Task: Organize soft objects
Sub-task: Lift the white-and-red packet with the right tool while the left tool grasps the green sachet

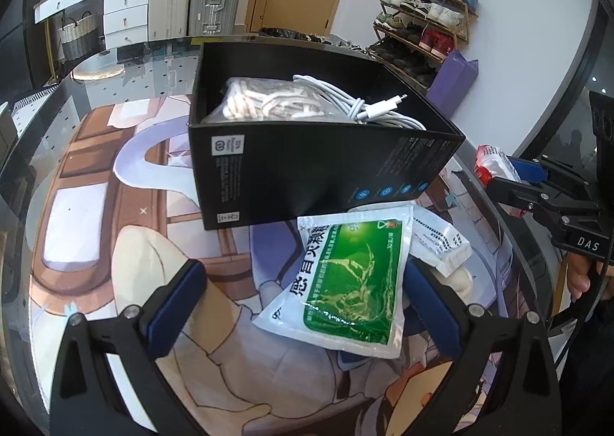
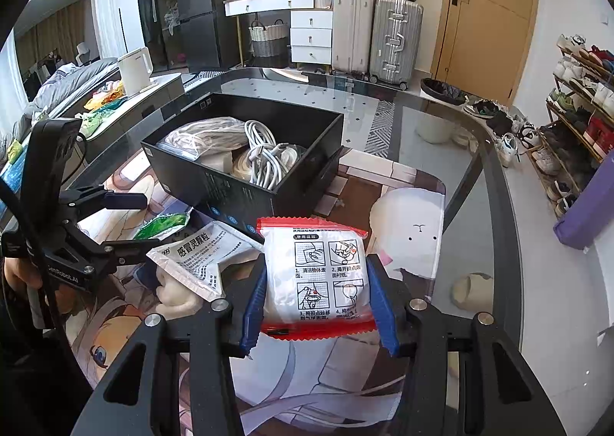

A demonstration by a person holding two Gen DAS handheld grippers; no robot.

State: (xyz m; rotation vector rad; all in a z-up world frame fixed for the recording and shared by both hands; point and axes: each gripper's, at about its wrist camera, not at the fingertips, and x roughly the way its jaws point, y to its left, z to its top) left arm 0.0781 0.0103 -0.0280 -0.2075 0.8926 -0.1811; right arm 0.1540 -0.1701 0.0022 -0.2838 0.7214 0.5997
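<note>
The right tool is gripping a white packet with red ends, its two blue pads pressing in on either side of the packet, which is showing four printed instruction panels. The packet is hanging clear of the printed mat covering the glass surface.

Ahead of the right tool and slightly to its left, the black box is sitting open on the mat, holding a coiled white cable and a clear bag of pale cord. To the left of the right tool, a white sachet with grey print is lying on the mat just in front of the box.

The left tool is standing with its jaws spread wide, holding nothing. Between its blue pads, and nearer the right-hand one, a green and white sachet is lying flat on the mat, its far edge close under the box wall. The white sachet is lying partly under the green one, off to the tool's right. Whether the right-hand pad is touching the green sachet cannot be told.
</note>
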